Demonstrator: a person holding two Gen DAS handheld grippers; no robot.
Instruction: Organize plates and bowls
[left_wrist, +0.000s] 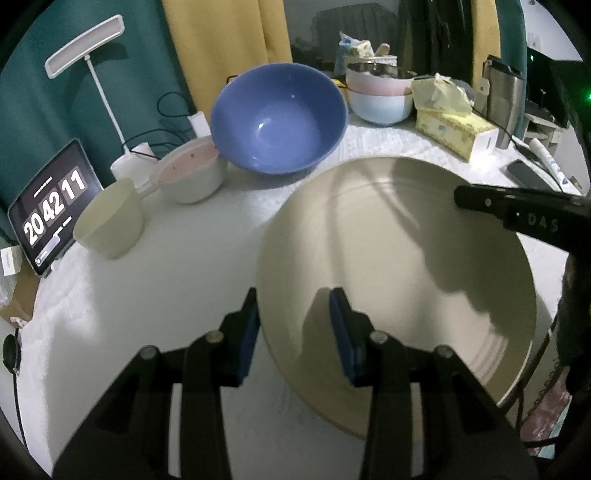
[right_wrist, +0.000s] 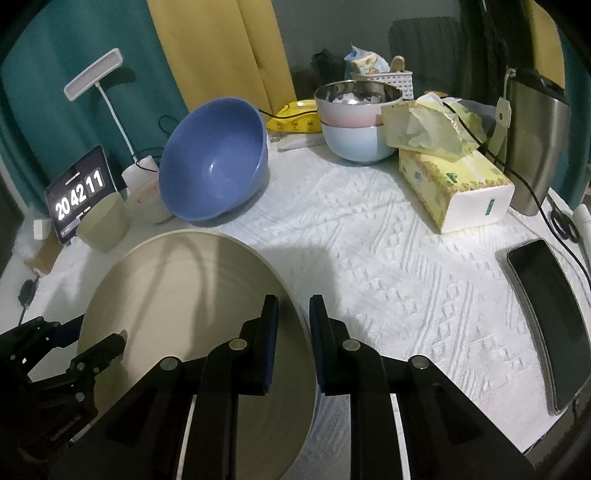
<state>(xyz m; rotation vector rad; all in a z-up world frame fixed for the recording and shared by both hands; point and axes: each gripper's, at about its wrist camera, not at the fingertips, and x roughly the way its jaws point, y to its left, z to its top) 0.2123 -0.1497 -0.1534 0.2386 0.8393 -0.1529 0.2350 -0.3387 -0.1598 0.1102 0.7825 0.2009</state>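
While both grippers hold it by opposite edges, the big beige bowl (left_wrist: 399, 280) fills the lower right of the left wrist view and the lower left of the right wrist view, tilted above the white tablecloth (right_wrist: 388, 266). The left gripper (left_wrist: 295, 332) is clenched on the bowl's rim: one blue pad lies outside the wall and the other inside. The right gripper (right_wrist: 293, 343) grips the other side of the rim in the same way, with the wall pressed between its two pads. In the left wrist view the right gripper comes in as a black bar from the right edge, over the far rim. The blue bowl (left_wrist: 279, 118) stands tilted in the upper middle of the left wrist view, and it leans on a small white cup with a pink inside (left_wrist: 190, 173). Just beside this, to the lower left, stands a pale green cup (left_wrist: 109, 221). Behind it, at the left edge, a tablet (left_wrist: 51, 206) shows clock digits, and a white desk lamp (left_wrist: 85, 44) rises above. At the upper right of the right wrist view there is a stack of bowls (right_wrist: 356, 122), with a metal one on top, near a tissue box (right_wrist: 454, 184). A phone (right_wrist: 550, 325) lies at the right edge.
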